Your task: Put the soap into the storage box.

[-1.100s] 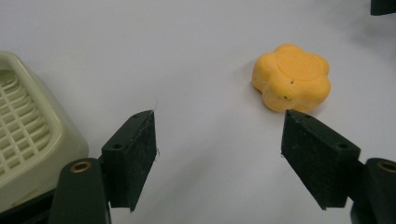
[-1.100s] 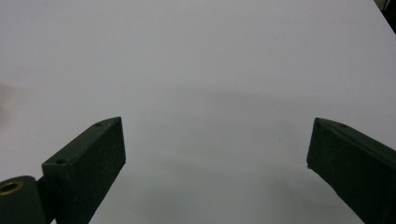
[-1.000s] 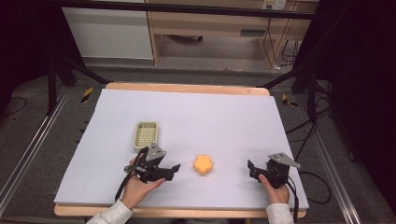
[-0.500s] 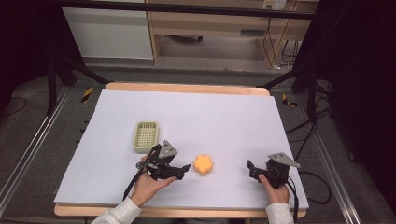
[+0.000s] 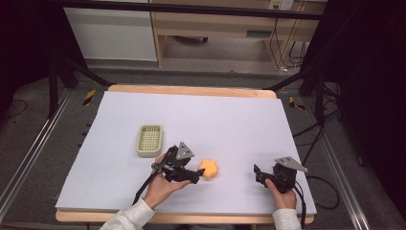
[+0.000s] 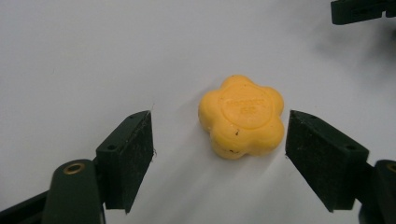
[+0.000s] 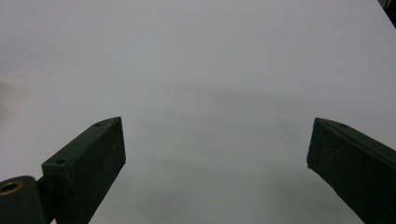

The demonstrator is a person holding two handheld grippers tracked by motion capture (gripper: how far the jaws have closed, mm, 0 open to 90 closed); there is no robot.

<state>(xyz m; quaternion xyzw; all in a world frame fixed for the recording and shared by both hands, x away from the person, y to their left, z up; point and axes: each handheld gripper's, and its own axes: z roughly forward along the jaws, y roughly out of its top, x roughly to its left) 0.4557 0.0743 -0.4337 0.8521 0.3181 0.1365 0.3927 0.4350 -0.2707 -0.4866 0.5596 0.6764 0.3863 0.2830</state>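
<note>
Soap (image 6: 242, 116), a yellow flower-shaped bar, lay flat on the white table (image 5: 230, 120) at the lower centre of the high view, just right of the left gripper (image 5: 197, 176). In the left gripper view the bar sat between the spread jaws, right of centre and closer to the right pad, touching neither. Being nearly round, it offered no long axis to align with. The left gripper was clearly the nearer one; the right gripper (image 5: 257, 173), jaws also spread and holding nothing, rested well apart at lower right. A ridged soap dish (image 5: 149, 140), probably the destination, stood left of the bar.
</note>
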